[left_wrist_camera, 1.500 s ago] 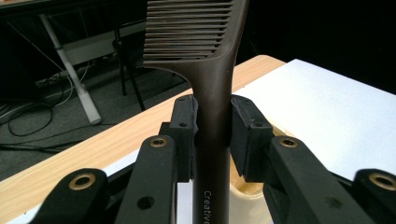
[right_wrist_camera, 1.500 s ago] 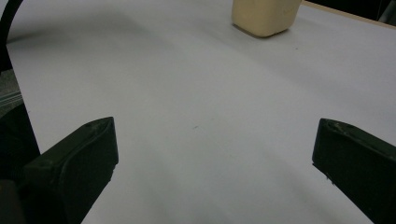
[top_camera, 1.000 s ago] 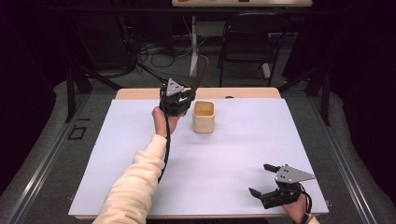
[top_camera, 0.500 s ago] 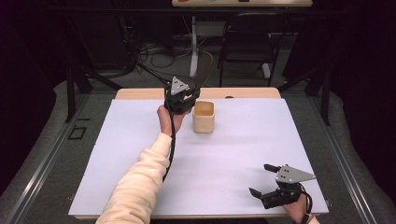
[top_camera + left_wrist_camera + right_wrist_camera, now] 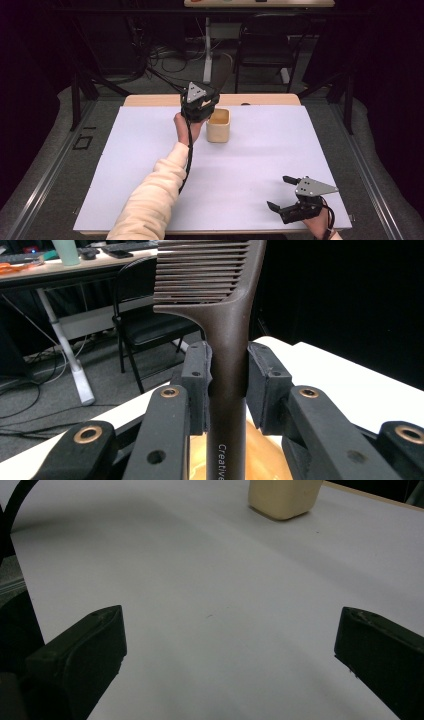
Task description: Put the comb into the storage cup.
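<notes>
Two grippers shared the table: the left gripper (image 5: 227, 385) clamped a brown comb (image 5: 220, 315) upright above the beige cup (image 5: 218, 125) at twelve o'clock, seemingly for stowing; the right gripper (image 5: 281, 192) idled wide open at five

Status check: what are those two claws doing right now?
Left gripper shut on comb, above cup. Right gripper open, low over sheet. Nothing in the way.

Table brightly lit, surroundings dark; soft shadows, close-up views slightly blurred.
</notes>
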The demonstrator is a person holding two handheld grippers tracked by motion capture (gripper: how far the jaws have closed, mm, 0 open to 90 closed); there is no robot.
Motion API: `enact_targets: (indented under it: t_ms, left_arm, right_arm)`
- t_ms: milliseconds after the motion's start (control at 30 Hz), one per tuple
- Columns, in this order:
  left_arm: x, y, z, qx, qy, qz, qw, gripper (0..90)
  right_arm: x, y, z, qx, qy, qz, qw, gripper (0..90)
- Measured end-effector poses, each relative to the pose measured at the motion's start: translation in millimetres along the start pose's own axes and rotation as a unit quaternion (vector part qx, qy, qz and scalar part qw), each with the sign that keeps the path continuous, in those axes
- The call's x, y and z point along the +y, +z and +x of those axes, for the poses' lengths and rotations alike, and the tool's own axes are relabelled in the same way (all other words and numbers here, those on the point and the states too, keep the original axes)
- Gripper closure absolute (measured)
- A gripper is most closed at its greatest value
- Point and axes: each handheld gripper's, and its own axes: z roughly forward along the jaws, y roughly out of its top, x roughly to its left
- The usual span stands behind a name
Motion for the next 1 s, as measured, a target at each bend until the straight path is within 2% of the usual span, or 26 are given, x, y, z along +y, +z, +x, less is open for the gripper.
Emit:
enact_targets:
  t_ms: [567, 1000]
  left_arm:
    - [-1.0, 11.1, -5.4, -0.002, 0.005, -0.009, 0.9999, 72.1]
    - [-6.0, 19.7, -4.5, -0.002, 0.001, -0.004, 1.0000, 72.1]
  right_arm:
    - [-0.1, -0.4, 0.1, 0.001, 0.002, 0.001, 1.0000, 0.0]
    - [-0.2, -0.5, -0.2, 0.001, 0.002, 0.003, 1.0000, 0.0]
